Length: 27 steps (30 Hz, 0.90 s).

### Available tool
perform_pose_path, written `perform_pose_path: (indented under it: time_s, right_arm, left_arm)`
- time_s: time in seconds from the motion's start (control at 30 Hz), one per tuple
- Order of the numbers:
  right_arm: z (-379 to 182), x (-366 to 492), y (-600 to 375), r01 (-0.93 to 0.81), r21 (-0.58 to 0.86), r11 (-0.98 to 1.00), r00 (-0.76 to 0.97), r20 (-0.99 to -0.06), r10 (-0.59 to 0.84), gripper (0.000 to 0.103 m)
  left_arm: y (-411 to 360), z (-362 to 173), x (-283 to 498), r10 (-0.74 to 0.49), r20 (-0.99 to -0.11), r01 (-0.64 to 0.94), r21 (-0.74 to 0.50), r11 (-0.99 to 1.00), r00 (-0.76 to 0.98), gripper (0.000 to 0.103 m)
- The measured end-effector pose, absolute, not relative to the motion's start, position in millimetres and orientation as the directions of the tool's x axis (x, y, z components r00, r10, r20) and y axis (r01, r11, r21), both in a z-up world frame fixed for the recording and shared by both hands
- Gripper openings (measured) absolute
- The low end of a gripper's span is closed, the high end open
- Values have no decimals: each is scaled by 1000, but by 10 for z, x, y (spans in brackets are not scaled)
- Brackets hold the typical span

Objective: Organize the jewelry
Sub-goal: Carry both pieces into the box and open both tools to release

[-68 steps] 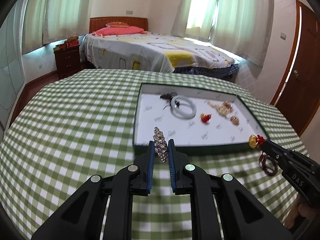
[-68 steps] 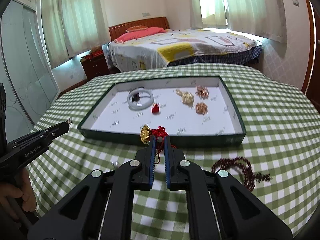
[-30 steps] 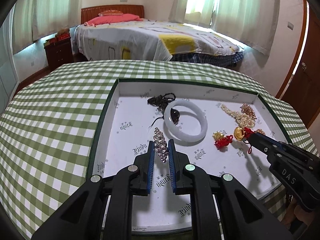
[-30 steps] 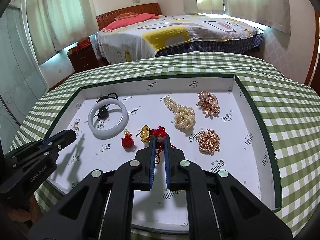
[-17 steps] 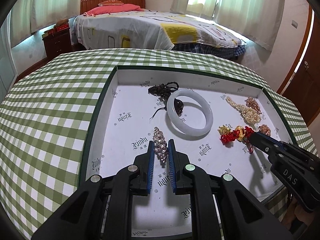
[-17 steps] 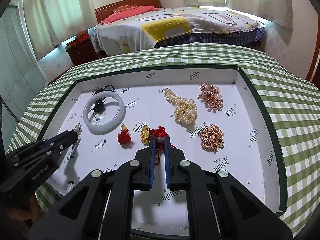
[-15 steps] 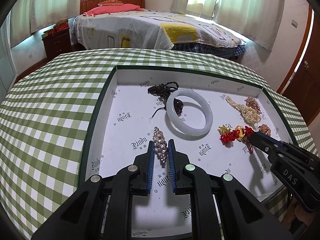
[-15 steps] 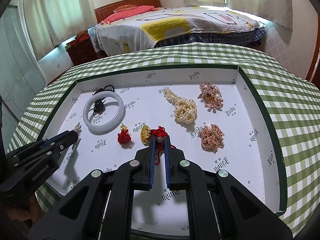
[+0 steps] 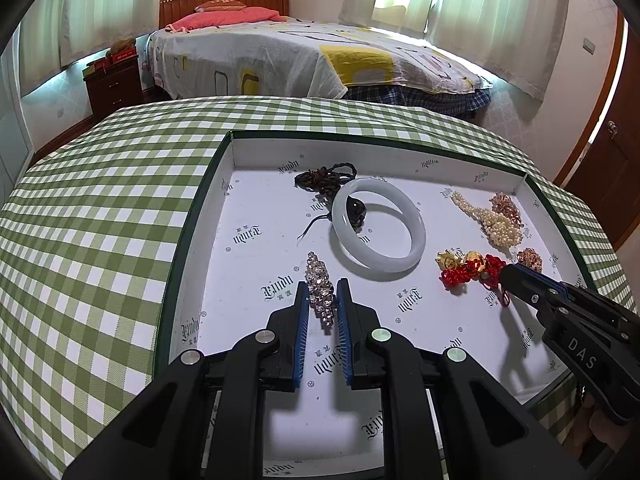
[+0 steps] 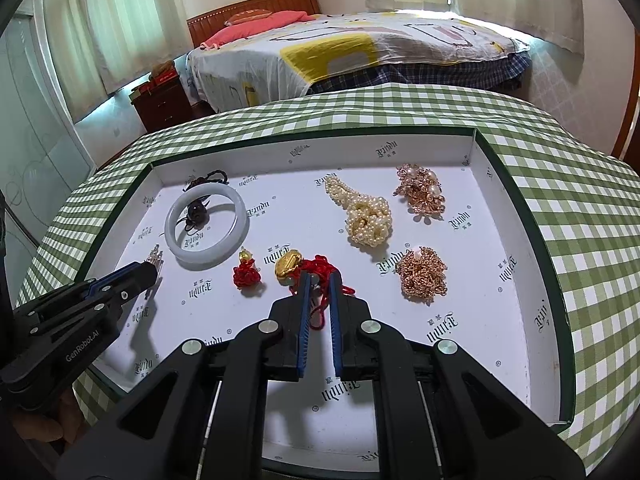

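Note:
A white-lined, green-walled jewelry box [image 9: 224,168] [image 10: 516,200] lies on the checked table. My left gripper [image 9: 322,294] is shut on a rhinestone clip [image 9: 319,290], low over the box's left part; it also shows in the right wrist view [image 10: 154,264]. My right gripper [image 10: 319,280] is shut on a red-cord gold charm [image 10: 294,264], low over the box's middle; it also shows in the left wrist view [image 9: 478,266]. In the box lie a white jade bangle [image 10: 206,228] [image 9: 378,230], a small red knot charm [image 10: 246,272], a pearl strand [image 10: 368,216] and two rose-gold pieces [image 10: 422,274].
A dark corded pendant [image 9: 326,180] lies under the bangle's far side. The green checked tablecloth [image 9: 100,216] surrounds the box. A bed [image 9: 280,60] and a nightstand [image 9: 114,84] stand beyond the table. A door [image 9: 616,152] is at the right.
Both grippers have carried their pieces from the tablecloth in over the box and lowered them. In the last half second the left jaws have parted slightly around the clip.

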State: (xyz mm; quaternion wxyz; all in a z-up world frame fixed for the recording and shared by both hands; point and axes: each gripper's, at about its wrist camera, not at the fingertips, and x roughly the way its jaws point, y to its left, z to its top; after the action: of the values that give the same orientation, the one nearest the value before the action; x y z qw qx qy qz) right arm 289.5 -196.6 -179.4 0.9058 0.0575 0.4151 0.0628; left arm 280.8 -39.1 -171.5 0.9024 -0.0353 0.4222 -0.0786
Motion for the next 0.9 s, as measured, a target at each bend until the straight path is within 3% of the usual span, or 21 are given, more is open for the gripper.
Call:
perform_pose_path:
  time_s: [0.2, 0.27, 0.3, 0.37, 0.6, 0.7, 0.83, 0.9]
  right_arm:
    - [-1801, 2893, -1968, -64, 160, 985, 645, -746, 163, 13]
    - [-1791, 2887, -1969, -60, 160, 985, 649, -743, 160, 26]
    - [-1789, 2887, -1974, -60, 161, 985, 651, -742, 161, 26]
    - [-1788, 2883, -1982, -60, 161, 985, 650, -743, 161, 26]
    - [-1775, 2860, -1984, -61, 162, 985, 656, -737, 162, 28]
    - [-1767, 2843, -1992, -58, 163, 985, 661, -733, 160, 34]
    - [-1747, 2813, -2008, -56, 169, 984, 667, -727, 163, 38]
    - [-1731, 2797, -2014, -57, 169, 984, 671, -723, 163, 39]
  left_arm:
    - [-397, -1726, 2821, -171, -757, 114, -128, 985, 631, 16]
    - [-400, -1725, 2821, -172, -757, 114, -129, 985, 631, 17]
    - [-402, -1728, 2824, -172, -757, 114, -129, 985, 631, 17]
    - [-401, -1726, 2819, -170, -755, 112, -128, 985, 633, 32]
    - [-388, -1712, 2765, -178, -750, 117, -134, 984, 638, 42]
    - [-420, -1676, 2729, -185, -742, 129, -132, 983, 645, 51]
    - [-501, -1617, 2661, -154, -726, 134, -86, 987, 670, 73]
    - [-517, -1585, 2624, -132, -712, 129, -58, 990, 690, 74]
